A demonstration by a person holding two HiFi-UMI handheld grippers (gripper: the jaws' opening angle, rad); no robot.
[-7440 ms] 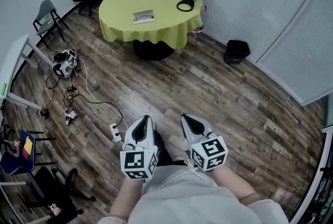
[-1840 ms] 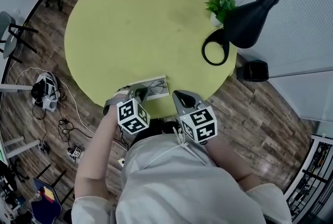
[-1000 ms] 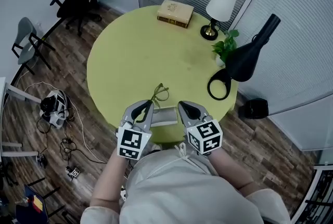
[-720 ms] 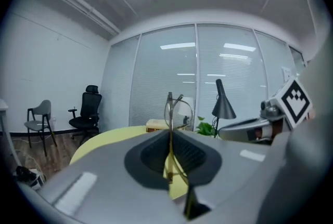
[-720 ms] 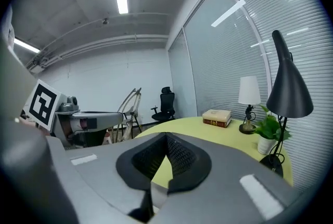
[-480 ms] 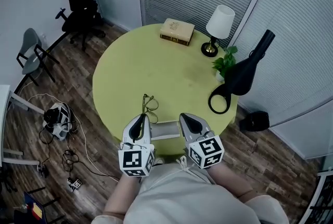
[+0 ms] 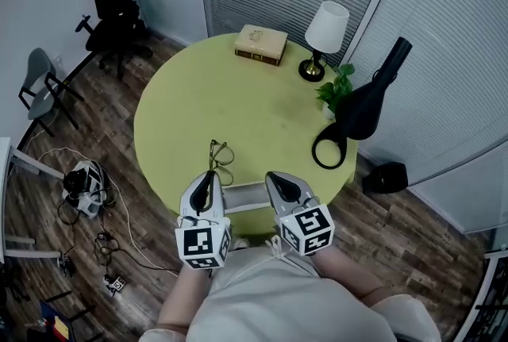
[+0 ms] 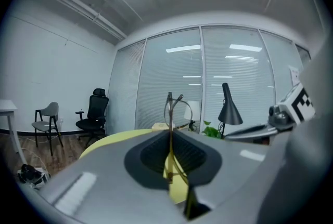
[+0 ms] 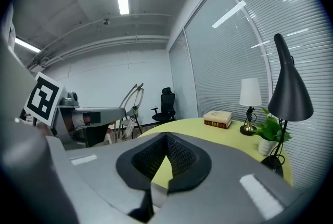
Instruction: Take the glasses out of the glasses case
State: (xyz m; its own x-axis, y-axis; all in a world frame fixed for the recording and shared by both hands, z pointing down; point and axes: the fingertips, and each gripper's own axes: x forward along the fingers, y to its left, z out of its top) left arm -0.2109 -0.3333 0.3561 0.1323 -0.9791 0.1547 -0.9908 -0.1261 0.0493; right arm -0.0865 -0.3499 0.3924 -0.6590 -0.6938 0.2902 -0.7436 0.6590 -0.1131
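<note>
Apparently already out: left gripper (image 7: 208, 180) clamps the glasses (image 7: 219, 160) just beyond the case (image 7: 246, 197); right gripper (image 7: 275, 178) is closed, empty. Next, lay them down gently.

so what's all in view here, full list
table: 1, round, yellow-green cloth, middle
book: 1, tan, table's far side
table lamp: 1, white shade, right of book
plant: 1, green, between the lamps
desk lamp: 1, black, table's right edge
glasses: 1, thin frame, out of the case
glasses case: 1, grey, by table's near edge
office chair: 1, black, far left
side chair: 1, grey, left
bin: 1, black, floor, right
cabled gear: 1 tangle, floor, left
left claw: grey, shut on glasses
right claw: grey, apparently shut on glasses case
</note>
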